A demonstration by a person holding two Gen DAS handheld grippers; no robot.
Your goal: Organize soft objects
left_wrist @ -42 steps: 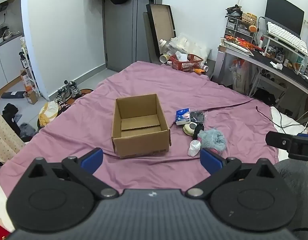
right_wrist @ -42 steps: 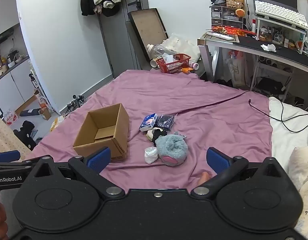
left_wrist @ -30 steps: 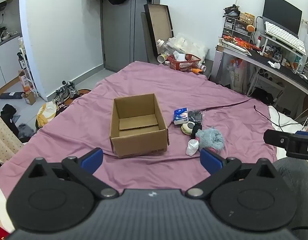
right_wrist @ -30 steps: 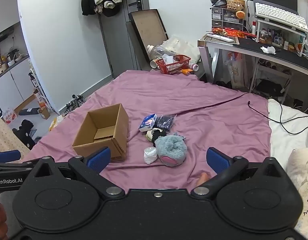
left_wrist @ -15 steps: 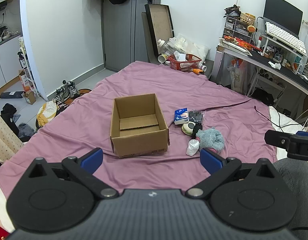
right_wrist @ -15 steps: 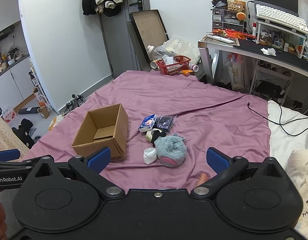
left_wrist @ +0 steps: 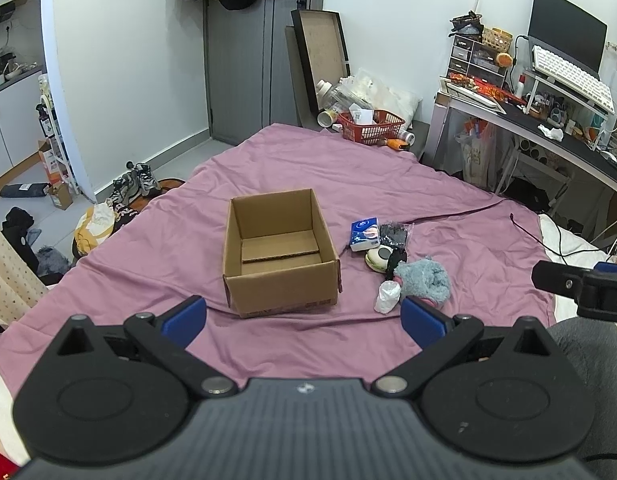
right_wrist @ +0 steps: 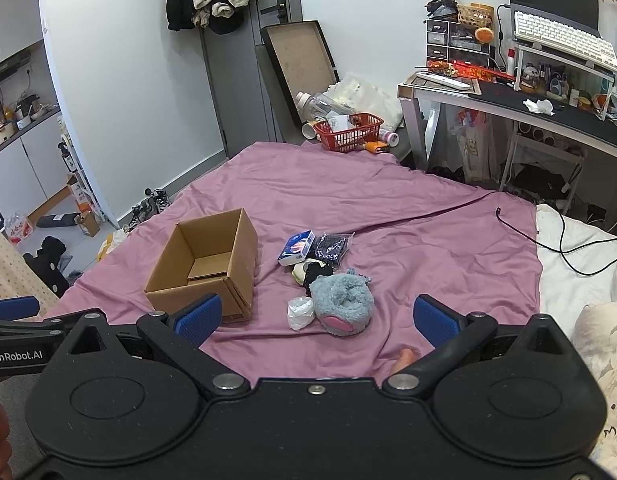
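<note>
An open, empty cardboard box (left_wrist: 278,250) (right_wrist: 204,264) stands on the purple bedsheet (left_wrist: 380,184). To its right lies a small heap: a fluffy grey-blue plush (left_wrist: 424,280) (right_wrist: 342,304), a white crumpled packet (left_wrist: 387,297) (right_wrist: 300,312), a blue tissue pack (left_wrist: 363,234) (right_wrist: 297,247), a dark plastic bag (left_wrist: 394,234) (right_wrist: 330,246) and a cream round item (left_wrist: 378,258). My left gripper (left_wrist: 304,316) is open, held low in front of the box. My right gripper (right_wrist: 316,316) is open too, just short of the plush, nothing between its fingers.
A red basket (left_wrist: 372,126) and bottles sit at the bed's far end, a desk (right_wrist: 528,108) with keyboard and monitor at right. A black cable (right_wrist: 548,240) runs over the white bedding at right. Shoes and clothes lie on the floor left.
Both grippers have barely moved; the views drift slightly. Both stay open and nothing on the bed has shifted.
</note>
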